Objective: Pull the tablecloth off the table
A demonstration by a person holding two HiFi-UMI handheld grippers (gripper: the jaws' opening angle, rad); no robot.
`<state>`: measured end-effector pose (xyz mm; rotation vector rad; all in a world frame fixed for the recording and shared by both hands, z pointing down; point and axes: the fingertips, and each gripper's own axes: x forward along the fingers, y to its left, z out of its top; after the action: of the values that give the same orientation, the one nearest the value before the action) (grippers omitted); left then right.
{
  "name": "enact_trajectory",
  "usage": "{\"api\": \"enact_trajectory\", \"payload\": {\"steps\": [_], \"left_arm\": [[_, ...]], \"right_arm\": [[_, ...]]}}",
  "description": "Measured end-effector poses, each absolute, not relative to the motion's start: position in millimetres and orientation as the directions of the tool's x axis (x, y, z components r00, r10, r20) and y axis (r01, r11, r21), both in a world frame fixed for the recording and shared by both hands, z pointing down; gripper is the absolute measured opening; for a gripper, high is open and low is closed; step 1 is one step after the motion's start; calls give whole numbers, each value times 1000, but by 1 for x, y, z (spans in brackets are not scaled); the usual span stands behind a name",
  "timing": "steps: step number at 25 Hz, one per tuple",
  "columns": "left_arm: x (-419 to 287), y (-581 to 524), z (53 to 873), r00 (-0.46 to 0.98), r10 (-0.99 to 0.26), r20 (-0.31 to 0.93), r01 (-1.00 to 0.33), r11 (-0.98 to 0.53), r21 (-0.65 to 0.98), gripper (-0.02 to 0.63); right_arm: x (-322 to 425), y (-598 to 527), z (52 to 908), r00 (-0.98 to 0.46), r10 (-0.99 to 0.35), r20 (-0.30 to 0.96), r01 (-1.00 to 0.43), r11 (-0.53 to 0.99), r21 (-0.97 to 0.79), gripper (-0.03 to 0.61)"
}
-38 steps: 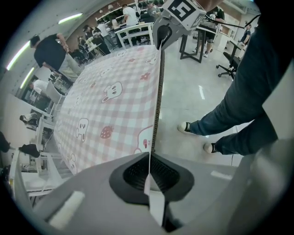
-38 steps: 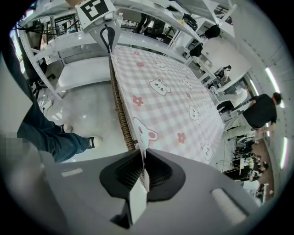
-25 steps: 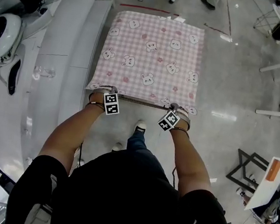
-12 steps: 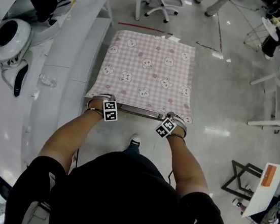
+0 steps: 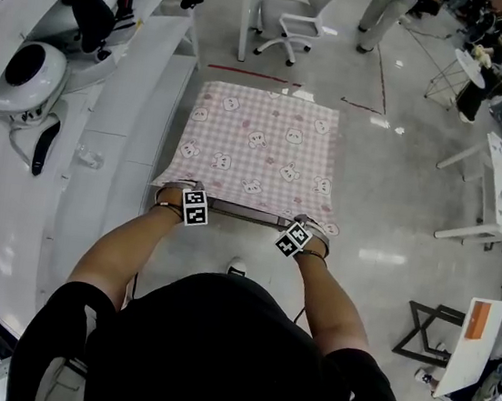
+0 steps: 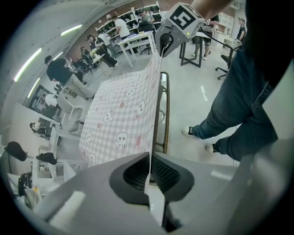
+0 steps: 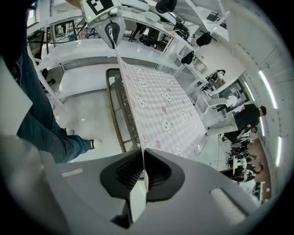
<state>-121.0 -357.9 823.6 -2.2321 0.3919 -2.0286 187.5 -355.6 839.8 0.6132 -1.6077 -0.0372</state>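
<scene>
left claw [image 5: 181, 193] and right claw [image 5: 309, 232], each clamped shut on a near corner of the pink checked tablecloth [image 5: 258, 150]; the cloth spreads ahead of both claws over the bench [image 5: 248, 212].

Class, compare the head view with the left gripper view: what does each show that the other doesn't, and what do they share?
Head view only: the marker cube on the left tongs and the left forearm. Left gripper view only: those tongs' ribbed pads pinching the tablecloth edge. Shared: the pink checked tablecloth and the right tongs holding its other corner.
</scene>
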Motion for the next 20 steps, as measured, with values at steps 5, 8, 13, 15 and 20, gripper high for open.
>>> {"api": "enact_trajectory", "payload": {"steps": [5, 8, 13, 15, 20], "left_arm": [[-120, -351, 816, 103, -253, 962, -155, -959, -236, 0], [-119, -345, 813, 110, -251, 962, -162, -959, -232, 0], [-120, -330, 807, 125, -253, 959, -173, -958, -230, 0], [-123, -323, 805, 129, -254, 959, -176, -957, -230, 0], [-126, -302, 800, 143, -258, 956, -182, -956, -231, 0]], "right_arm": [[188, -348, 830, -8, -390, 921, -387, 851, 356, 28], [188, -342, 827, -7, -384, 923, -397, 849, 350, 28], [186, -326, 822, -14, -373, 928, -409, 849, 335, 29], [184, -320, 819, -15, -371, 928, -413, 848, 332, 29], [180, -297, 814, -19, -370, 929, -422, 845, 328, 31]]}}
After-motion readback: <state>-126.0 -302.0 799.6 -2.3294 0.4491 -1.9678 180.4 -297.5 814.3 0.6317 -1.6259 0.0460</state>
